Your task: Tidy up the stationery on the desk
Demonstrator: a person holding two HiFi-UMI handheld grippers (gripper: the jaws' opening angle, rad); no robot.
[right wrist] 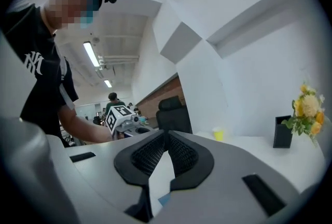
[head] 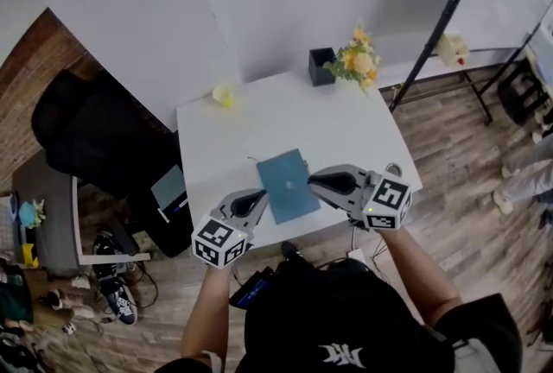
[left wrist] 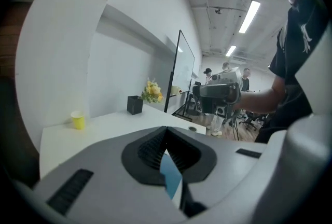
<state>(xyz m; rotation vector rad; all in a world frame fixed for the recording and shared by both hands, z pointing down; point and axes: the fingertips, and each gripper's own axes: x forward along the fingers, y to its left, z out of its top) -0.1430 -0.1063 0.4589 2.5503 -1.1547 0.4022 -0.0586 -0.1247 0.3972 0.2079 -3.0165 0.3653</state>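
Blue notebook (head: 288, 184), head view: the only stationery we find; it sits between the two grippers over the near edge of the desk (head: 259, 125), and we judge it raised off the top, not lying on it
Left gripper (head: 259, 201), head view: at the notebook's near left corner
Right gripper (head: 313, 181), head view: at the notebook's right edge
Progress, head view: we judge the tidy-up as under way; the notebook is gripped at two points but not yet set in a final place, and no loose pens or paper show on the desk
Desk top, head view: white and mostly bare; a yellow cup (head: 224, 95) sits at the far left, with a black holder (head: 321, 66) and flowers (head: 359, 59) side by side at the far edge, all well apart from the notebook
Room, head view: wood-plank floor (head: 449, 138), white wall behind the desk, black chair (head: 95, 134) to the left
Jaws, left gripper view: closed together on a blue corner with a white edge (left wrist: 170, 175), which we take to be the notebook
Background, left gripper view: the desk lies below the jaws, with the cup (left wrist: 78, 120), the holder (left wrist: 135, 105) and the flowers (left wrist: 152, 92) at its far side; people stand deeper in the room under ceiling strip lights
Jaws, right gripper view: clamped on a white sheet edge (right wrist: 160, 179) with a sliver of blue beneath, again the notebook
Background, right gripper view: the chair (right wrist: 174, 114) and a brick-coloured wall lie beyond, with the cup (right wrist: 218, 135) and the holder (right wrist: 282, 139) on the desk to the right
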